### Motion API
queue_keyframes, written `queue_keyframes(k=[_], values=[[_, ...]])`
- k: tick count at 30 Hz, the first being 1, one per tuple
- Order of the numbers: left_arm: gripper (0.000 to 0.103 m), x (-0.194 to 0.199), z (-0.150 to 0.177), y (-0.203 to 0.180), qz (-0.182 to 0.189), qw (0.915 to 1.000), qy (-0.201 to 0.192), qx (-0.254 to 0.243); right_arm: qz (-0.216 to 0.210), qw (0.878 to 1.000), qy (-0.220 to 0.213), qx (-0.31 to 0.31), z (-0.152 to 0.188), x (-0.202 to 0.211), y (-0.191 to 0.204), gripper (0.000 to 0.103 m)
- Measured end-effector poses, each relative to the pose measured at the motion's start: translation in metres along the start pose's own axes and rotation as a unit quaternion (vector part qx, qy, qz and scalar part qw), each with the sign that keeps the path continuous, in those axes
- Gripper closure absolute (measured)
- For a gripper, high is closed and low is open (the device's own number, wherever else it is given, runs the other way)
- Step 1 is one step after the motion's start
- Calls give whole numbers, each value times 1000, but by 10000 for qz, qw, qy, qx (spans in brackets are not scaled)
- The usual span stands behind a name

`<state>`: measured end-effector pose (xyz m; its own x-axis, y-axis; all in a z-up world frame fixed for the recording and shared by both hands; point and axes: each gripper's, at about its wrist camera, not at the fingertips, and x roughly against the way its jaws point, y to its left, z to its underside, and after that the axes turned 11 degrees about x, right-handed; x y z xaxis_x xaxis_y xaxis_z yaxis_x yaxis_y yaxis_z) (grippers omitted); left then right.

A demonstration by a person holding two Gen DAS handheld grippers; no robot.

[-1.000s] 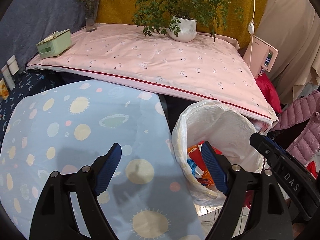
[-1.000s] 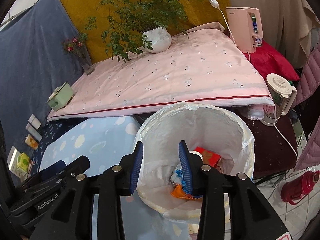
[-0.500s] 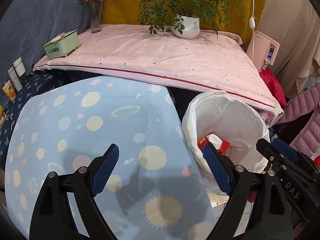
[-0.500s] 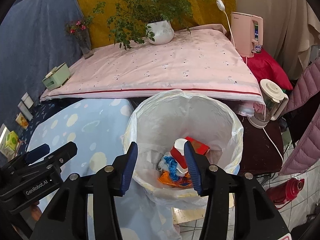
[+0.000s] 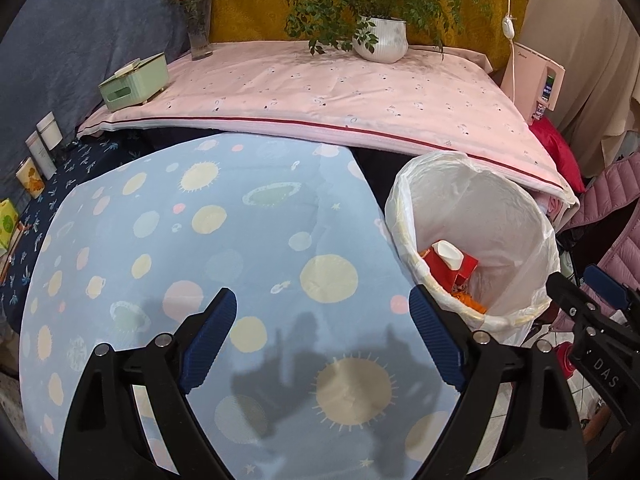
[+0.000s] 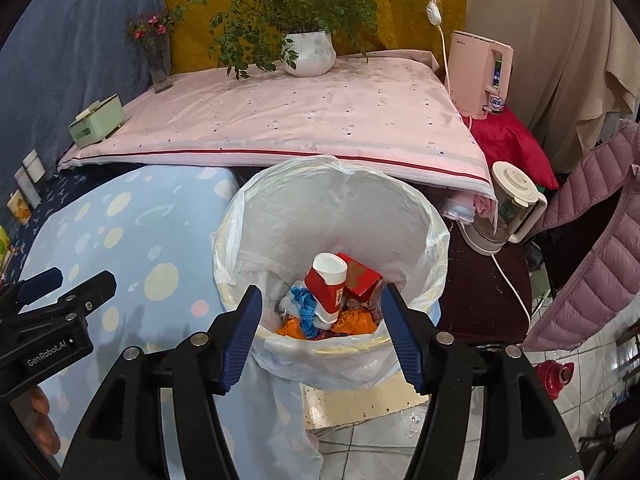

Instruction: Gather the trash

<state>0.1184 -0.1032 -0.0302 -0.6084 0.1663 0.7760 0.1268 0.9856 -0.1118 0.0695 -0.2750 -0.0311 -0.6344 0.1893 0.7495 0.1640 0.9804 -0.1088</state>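
Observation:
A bin lined with a white bag [image 6: 424, 216] [image 5: 520, 208] stands on the floor beside the round table. Inside lie a red and white carton [image 6: 326, 284] [image 5: 446, 258], a red box [image 6: 360, 278], blue scraps and orange wrappers [image 6: 296, 326]. My right gripper [image 6: 322, 334] hovers over the bin's near rim; its jaws are opening and nothing is between them. My left gripper [image 5: 322, 336] hangs open and empty over the blue spotted tablecloth [image 5: 192, 232], left of the bin.
A pink-covered table [image 5: 340, 92] behind carries a potted plant [image 5: 380, 38], a flower vase [image 5: 198, 36] and a green tissue box [image 5: 134, 80]. A pink water dispenser [image 6: 480, 76], a kettle [image 6: 508, 208] and puffy jackets [image 6: 592, 248] stand right of the bin.
The right gripper's jaws have spread wide and the red and white carton now lies in the bin. Both grippers drew back toward me, with more of the blue cloth showing under the left one.

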Motion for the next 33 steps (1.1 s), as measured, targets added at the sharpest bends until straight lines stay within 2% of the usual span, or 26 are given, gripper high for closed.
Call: queue_keyframes(k=[6,11,14,23,33], values=[[15,1,6,5,-90,10000,-8,13,206,9998,-14,63,7,4,-3,22],[13,2,11,4,-119,9999,-15,-7,295,9995,14,66,10,6,-7,18],[11,4,12,4,-149,9999,-59,-38,334,9994,48,125,12,7,-8,7],[11,5,16,3,-164,9998,-62,-45,596,9977,-80,322,16,15,-9,7],[11,5,21,-4,-167,9998,-24,-76,559,9978,-1,370,22,13,-7,7]])
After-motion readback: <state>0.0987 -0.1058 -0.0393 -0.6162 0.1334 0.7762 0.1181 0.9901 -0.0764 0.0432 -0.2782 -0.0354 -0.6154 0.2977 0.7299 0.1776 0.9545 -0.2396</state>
